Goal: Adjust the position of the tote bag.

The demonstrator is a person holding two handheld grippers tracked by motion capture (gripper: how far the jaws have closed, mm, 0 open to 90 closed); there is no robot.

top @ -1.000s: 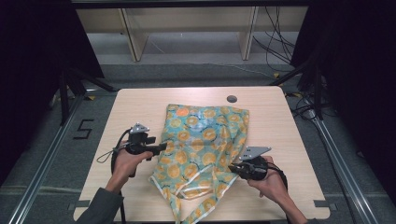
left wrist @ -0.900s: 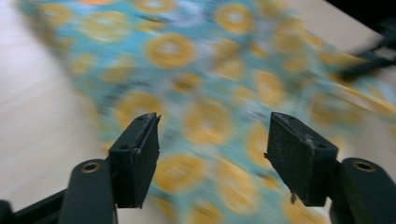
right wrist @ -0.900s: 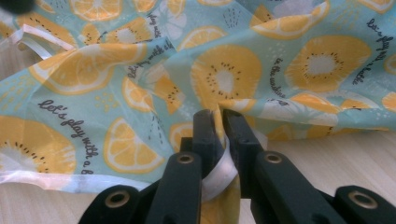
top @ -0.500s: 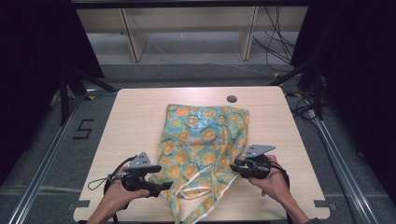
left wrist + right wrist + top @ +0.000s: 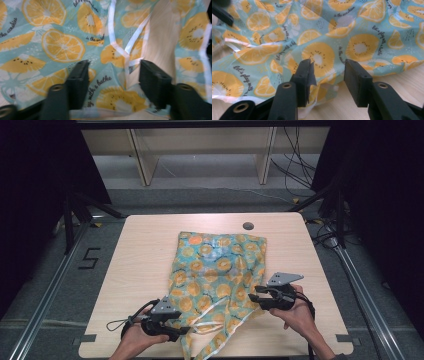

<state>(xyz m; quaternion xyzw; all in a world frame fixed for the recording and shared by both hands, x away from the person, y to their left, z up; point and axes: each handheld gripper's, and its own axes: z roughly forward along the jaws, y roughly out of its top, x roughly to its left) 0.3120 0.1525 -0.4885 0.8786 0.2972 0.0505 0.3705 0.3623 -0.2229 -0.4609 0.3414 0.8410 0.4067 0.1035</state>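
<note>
While my left gripper [image 5: 186,330] closes its parted jaws over the bag's [image 5: 220,270] near corner without pinching it, I read "with a bathe" there; rightward, my right gripper [image 5: 253,298] has just been opening, released, beside "let's play with".

left gripper [image 5: 181,332]: down from mid-table beside the bag [image 5: 220,270] to its near corner, jaws just closing, fabric and white strap between them, unpinched | right gripper [image 5: 252,298]: jaws just opening off the bag's edge, fabric lying loose between them
</note>
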